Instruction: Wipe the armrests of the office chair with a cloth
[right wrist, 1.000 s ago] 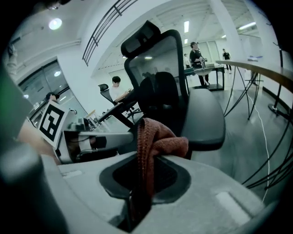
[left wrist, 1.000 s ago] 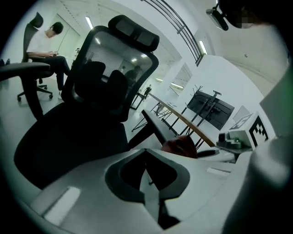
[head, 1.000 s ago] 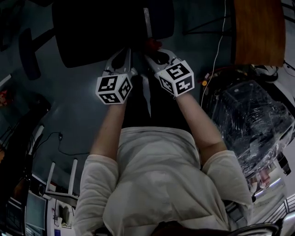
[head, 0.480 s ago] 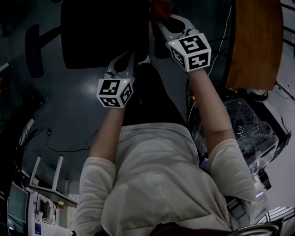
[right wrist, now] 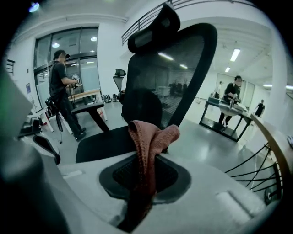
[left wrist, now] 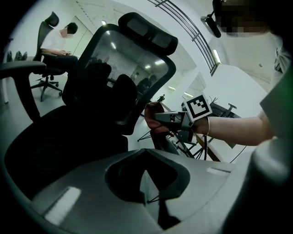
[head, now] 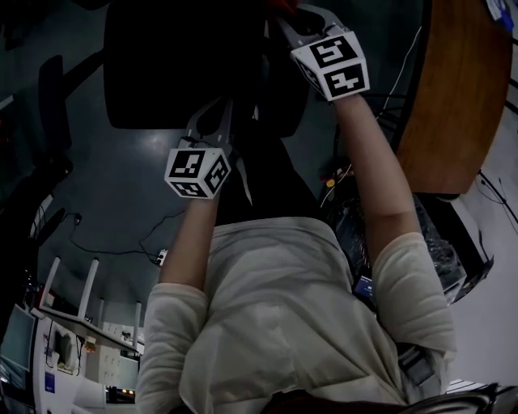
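Red cloth (right wrist: 149, 137), pinched by the right hand-held gripper (head: 285, 14), has advanced beside the office chair (head: 178, 65), so wiping seems near; left hand-held gripper (head: 225, 109) pressed together.

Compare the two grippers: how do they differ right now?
The right gripper is shut on the reddish cloth; the left gripper is shut on nothing. The right gripper reaches farther out toward the office chair; the left gripper is held nearer the person's torso. Both point at the chair.

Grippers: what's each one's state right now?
Left gripper: shut, nothing in it.
Right gripper: shut on the reddish cloth.
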A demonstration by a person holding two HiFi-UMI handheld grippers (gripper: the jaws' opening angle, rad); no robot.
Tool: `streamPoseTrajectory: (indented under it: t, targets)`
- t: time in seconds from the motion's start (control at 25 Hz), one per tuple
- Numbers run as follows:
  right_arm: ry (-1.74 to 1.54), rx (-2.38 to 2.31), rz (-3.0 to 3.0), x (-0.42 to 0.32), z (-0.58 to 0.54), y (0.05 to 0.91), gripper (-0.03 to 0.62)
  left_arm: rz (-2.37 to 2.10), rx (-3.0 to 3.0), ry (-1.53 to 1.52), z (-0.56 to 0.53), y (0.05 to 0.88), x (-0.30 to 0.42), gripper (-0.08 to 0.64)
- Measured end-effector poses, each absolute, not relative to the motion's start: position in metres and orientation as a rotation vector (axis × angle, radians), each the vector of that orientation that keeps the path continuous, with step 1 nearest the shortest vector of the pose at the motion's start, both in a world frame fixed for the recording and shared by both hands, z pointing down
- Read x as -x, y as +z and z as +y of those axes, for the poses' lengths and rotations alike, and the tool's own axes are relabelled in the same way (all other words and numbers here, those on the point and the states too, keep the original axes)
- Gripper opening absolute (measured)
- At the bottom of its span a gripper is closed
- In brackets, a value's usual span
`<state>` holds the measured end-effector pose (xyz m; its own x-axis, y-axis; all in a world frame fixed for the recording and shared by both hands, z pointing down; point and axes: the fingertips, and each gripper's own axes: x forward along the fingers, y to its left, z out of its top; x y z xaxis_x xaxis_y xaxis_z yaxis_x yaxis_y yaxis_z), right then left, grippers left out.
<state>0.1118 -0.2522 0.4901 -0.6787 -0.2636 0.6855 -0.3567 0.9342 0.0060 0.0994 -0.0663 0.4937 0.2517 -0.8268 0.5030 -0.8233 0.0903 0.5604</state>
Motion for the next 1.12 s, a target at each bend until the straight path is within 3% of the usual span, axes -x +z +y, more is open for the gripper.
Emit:
streamPoseTrajectory:
  t: [0.76, 1.12]
  targets:
    - [0.406, -0.507, -2.168, -0.208, -0.279, 0.541, 0.046, -1.44, -1.734, 0.074, -0.11, 0.511, -0.136, 0.009]
    - [0.392, -0.851, -2.176, -0.199, -0.272, 0.481, 0.046, -1.407, -1.789, 0.039, -0.101, 0.488, -0.114, 0.012]
